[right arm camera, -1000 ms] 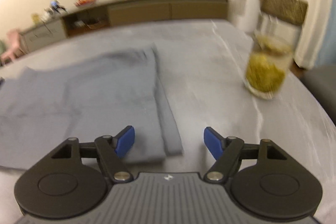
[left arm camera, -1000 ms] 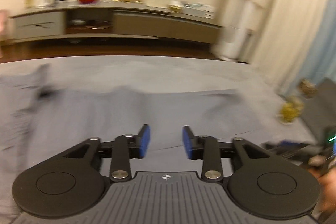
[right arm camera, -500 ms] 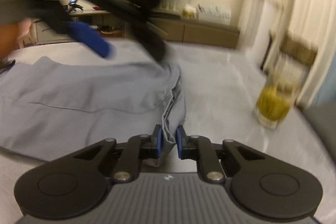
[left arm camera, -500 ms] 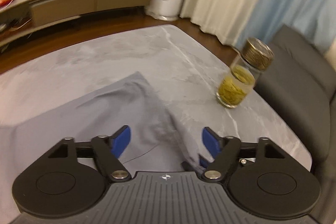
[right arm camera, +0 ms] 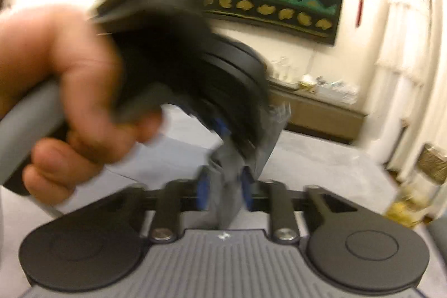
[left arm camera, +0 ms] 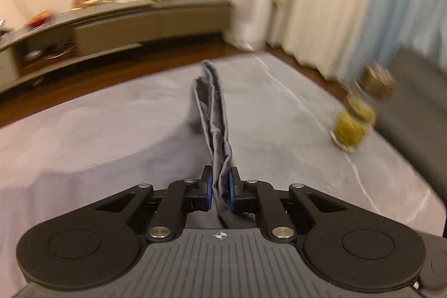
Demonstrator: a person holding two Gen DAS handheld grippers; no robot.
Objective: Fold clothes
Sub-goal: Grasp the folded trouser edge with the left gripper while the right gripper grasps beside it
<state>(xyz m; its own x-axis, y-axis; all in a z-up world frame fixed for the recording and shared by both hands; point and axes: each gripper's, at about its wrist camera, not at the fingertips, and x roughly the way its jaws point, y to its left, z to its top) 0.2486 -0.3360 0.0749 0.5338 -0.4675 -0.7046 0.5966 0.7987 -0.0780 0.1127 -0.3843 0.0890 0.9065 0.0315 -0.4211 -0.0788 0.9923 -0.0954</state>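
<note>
- The soft grey fabric garment (left arm camera: 215, 113) is off the table along one edge: a bunched, hemmed strip of it runs up and away from my left hand-held gripper (left arm camera: 220, 187), whose blue pads are pressed together on the cloth.
- In the right wrist view, my right hand-held gripper (right arm camera: 223, 190) also pinches a fold of the same grey cloth between its blue pads, though blur softens the detail.
- The two grips sit very close; the left tool and the hand (right arm camera: 69, 91) holding it fill the right camera, just above the right pads.
- How far the folding has gone I can't settle: with the edge raised and the rest out of sight or smeared, I see no finished flat stack, so I judge a fold is under way, and laying down and smoothing remain.
- Beneath lies the pale grey marbled table (left arm camera: 279, 136).
- Well off to the right stands a glass jar of yellow-green contents with a patterned lid (left arm camera: 354, 122), clear of the cloth.
</note>
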